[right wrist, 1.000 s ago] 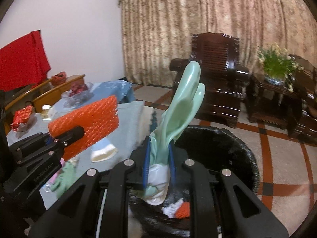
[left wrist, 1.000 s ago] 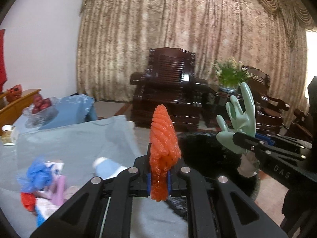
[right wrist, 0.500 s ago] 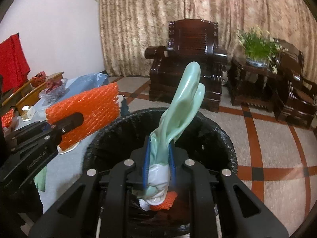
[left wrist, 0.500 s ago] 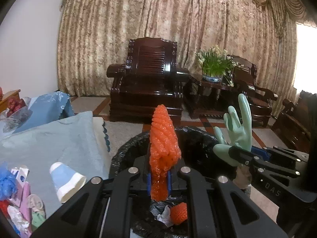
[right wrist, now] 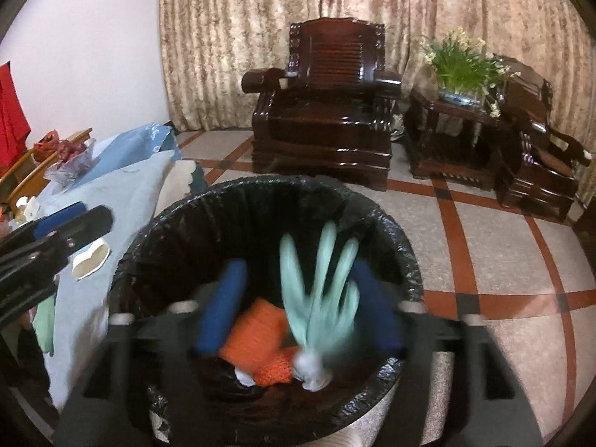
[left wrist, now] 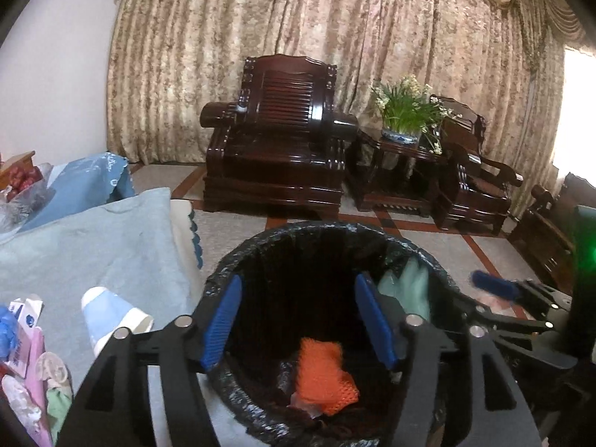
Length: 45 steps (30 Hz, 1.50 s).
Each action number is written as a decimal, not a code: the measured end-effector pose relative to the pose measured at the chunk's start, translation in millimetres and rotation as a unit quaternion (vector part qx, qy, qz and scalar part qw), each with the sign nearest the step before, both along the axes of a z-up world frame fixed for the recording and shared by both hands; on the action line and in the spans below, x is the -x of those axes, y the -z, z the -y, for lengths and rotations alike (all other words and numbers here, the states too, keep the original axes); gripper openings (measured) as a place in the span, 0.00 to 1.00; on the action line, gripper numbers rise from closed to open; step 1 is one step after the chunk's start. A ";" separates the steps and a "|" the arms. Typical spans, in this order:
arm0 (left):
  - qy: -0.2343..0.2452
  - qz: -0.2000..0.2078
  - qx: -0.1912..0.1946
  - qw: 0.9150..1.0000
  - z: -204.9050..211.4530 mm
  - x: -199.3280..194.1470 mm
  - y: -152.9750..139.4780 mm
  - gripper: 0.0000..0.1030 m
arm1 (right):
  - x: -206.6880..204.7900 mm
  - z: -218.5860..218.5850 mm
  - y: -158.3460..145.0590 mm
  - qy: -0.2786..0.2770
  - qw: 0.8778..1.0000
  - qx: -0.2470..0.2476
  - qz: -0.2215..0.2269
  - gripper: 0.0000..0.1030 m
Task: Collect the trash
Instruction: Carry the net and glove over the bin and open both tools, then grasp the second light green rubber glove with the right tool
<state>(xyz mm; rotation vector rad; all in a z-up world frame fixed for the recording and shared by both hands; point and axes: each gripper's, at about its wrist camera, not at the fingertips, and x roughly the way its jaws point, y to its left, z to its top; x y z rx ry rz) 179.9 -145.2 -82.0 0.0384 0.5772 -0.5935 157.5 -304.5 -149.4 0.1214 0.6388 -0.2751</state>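
Observation:
A bin lined with a black bag (left wrist: 260, 236) (right wrist: 260, 186) stands right below both grippers. My left gripper (left wrist: 298, 320) hangs over it, its jaws opening, with nothing between the blue pads (left wrist: 221, 320). The orange foam net (left wrist: 324, 372) (right wrist: 257, 335) lies loose inside the bin. My right gripper (right wrist: 300, 309) is over the bin too, its jaws opening. The blurred green rubber glove (right wrist: 320, 298) (left wrist: 406, 287) drops between them, with both pads off it. Each view catches the other gripper at its edge: the right gripper (left wrist: 495, 290) and the left gripper (right wrist: 70, 223).
Left of the bin is a table under a pale blue cloth (left wrist: 93, 246) with a tipped paper cup (left wrist: 111, 316) and several wrappers (left wrist: 26, 354). Dark wooden armchairs (left wrist: 275, 156) and a side table with a potted plant (left wrist: 406, 111) stand behind, across a tiled floor.
Both grippers came forward and lower over the bin, then opened. The orange net left the left gripper and landed in the bin. The green glove slipped out of the right gripper.

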 end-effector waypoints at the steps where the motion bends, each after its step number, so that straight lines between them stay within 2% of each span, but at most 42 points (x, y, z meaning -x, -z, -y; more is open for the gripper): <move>1: -0.005 0.002 0.000 1.000 -1.6 0.1 -1.3 0.71 | 0.4 -0.7 -0.7 0.002 1.000 0.002 0.005 0.83; 2: -0.012 0.005 0.002 1.000 -7.5 0.8 -3.0 0.75 | 2.4 -3.3 -2.3 0.002 1.000 0.004 0.011 0.88; 5: -0.032 0.009 0.006 0.999 -24.3 1.5 -6.8 0.84 | 3.0 -10.6 -8.0 -0.009 1.000 0.000 0.019 0.91; 8: -0.051 0.011 0.012 0.999 -43.6 4.2 -11.7 0.88 | 4.7 -21.1 -14.2 -0.022 0.999 -0.007 0.030 0.92; 17: -0.121 0.039 0.001 0.992 -120.6 23.6 -25.3 0.89 | -5.9 -80.5 -36.2 -0.084 0.994 -0.026 0.057 0.93; 24: -0.190 0.052 -0.023 0.980 -191.3 41.9 -22.4 0.89 | -18.3 -145.6 -40.1 -0.150 0.986 -0.027 0.062 0.93; 33: -0.277 0.046 -0.052 0.958 -273.4 56.7 -1.9 0.89 | -35.8 -226.3 -27.2 -0.226 0.972 -0.032 0.056 0.93; 37: -0.304 0.033 -0.051 0.951 -302.6 58.2 8.0 0.89 | -42.9 -259.9 -14.9 -0.258 0.965 -0.027 0.047 0.92; 41: -0.318 0.027 -0.059 0.946 -321.2 57.4 18.4 0.89 | -51.7 -286.2 -0.7 -0.282 0.959 -0.023 0.032 0.81; 45: -0.318 0.023 -0.068 0.945 -330.8 56.3 25.5 0.89 | -61.2 -305.8 18.0 -0.293 0.956 -0.019 0.007 0.78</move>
